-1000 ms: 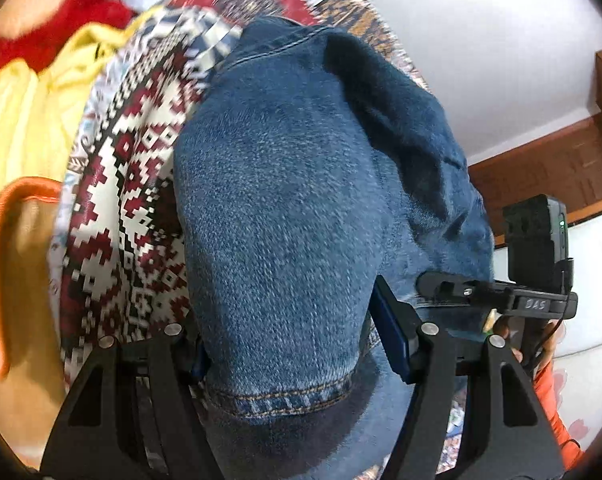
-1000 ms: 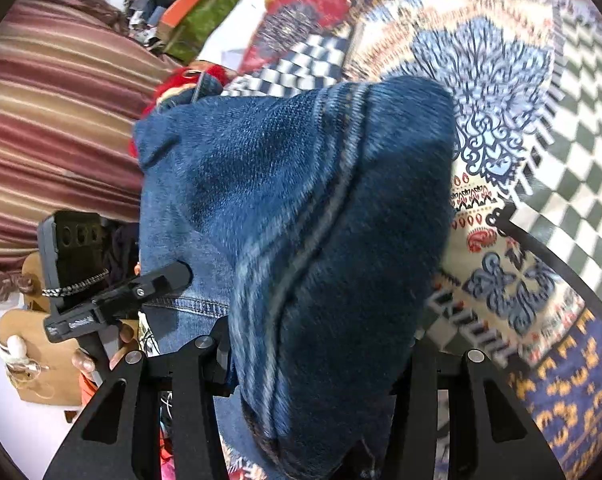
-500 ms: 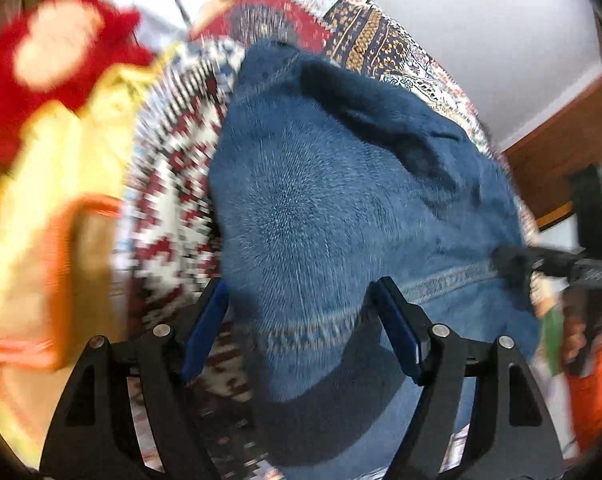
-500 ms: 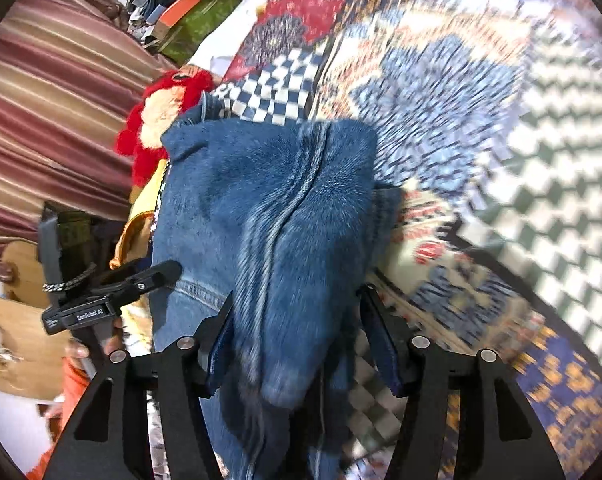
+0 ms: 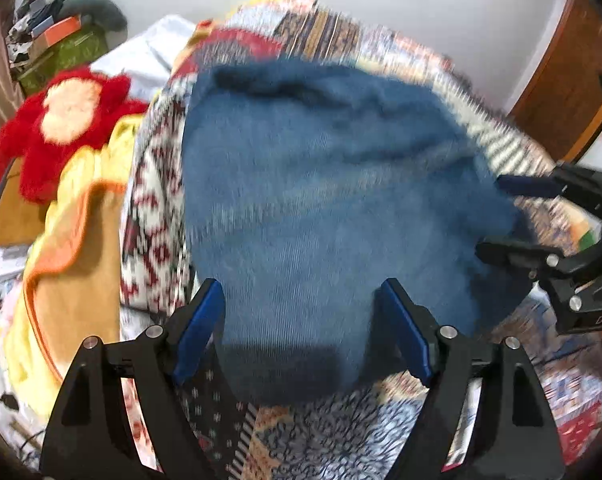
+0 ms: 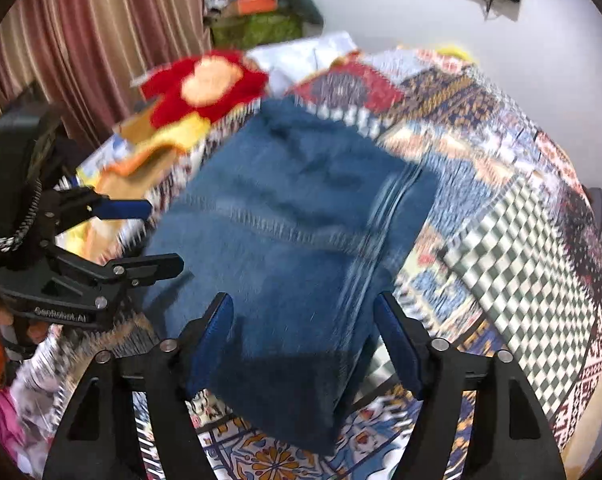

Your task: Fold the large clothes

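Note:
A pair of blue denim jeans (image 5: 325, 208) lies folded into a compact block on the patterned bedspread (image 5: 341, 440); it also shows in the right wrist view (image 6: 293, 248). My left gripper (image 5: 301, 328) is open, its blue pads standing either side of the near edge of the jeans without gripping. My right gripper (image 6: 305, 340) is open too, just above the near edge of the fold. Each gripper shows in the other's view: the right one (image 5: 541, 220) at the jeans' right side, the left one (image 6: 121, 236) at their left side. Both frames are motion-blurred.
A red plush toy (image 5: 61, 120) and yellow and orange cloth (image 5: 73, 240) lie left of the jeans. A cluttered green box (image 6: 257, 24) stands at the back by striped curtains (image 6: 81, 32). A wooden door (image 5: 561, 92) is at the right.
Both grippers have opened and let go of the jeans, then pulled back. The jeans have dropped from a raised hold to lie folded flat on the bedspread.

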A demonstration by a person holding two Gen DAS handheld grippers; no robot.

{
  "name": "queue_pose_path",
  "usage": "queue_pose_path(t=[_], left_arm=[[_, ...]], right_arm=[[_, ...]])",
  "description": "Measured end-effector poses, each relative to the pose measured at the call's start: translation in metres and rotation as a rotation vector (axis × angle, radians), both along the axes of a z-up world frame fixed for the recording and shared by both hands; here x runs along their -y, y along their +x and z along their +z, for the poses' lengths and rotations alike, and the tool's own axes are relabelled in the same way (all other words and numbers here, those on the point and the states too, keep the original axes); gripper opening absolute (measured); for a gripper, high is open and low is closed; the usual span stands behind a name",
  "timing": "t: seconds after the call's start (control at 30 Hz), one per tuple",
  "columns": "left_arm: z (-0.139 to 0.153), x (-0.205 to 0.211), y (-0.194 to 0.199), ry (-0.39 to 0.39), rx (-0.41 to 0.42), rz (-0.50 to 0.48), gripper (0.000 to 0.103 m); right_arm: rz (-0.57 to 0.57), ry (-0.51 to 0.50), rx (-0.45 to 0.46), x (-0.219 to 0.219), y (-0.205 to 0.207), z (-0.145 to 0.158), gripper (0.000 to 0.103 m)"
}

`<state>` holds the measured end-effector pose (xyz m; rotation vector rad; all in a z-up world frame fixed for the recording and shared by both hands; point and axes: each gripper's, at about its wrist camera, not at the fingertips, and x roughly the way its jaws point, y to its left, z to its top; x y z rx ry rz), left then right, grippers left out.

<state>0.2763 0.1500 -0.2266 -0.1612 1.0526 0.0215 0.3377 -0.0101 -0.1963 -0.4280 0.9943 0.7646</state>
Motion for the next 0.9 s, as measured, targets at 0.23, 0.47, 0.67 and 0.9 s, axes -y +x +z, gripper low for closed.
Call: queue_pose_path(t=[0.23,0.47,0.67,0.9], left_arm=[[-0.008,-0.004,-0.037,-0.056,-0.019,0.085,0.081],[0.047,0.004,-0.079,0.002,0.102,0.143,0.081],[0.133,0.024,-0.115,0.001,0.348,0.163,0.081],[0.220,0.062,-0.182,0.093,0.650,0.143,0.081]], right_arm=[[-0.110,0.038,-0.164,0.047,0.001,-0.025,0.071],[-0.201,0.203,-0.155,0.095,-0.028,0.021,0.071],[-0.189,0.403,-0.007,0.105,-0.074,0.103,0.071],[-0.132,0.583,0.220,0.118,-0.146,0.192,0.071]])
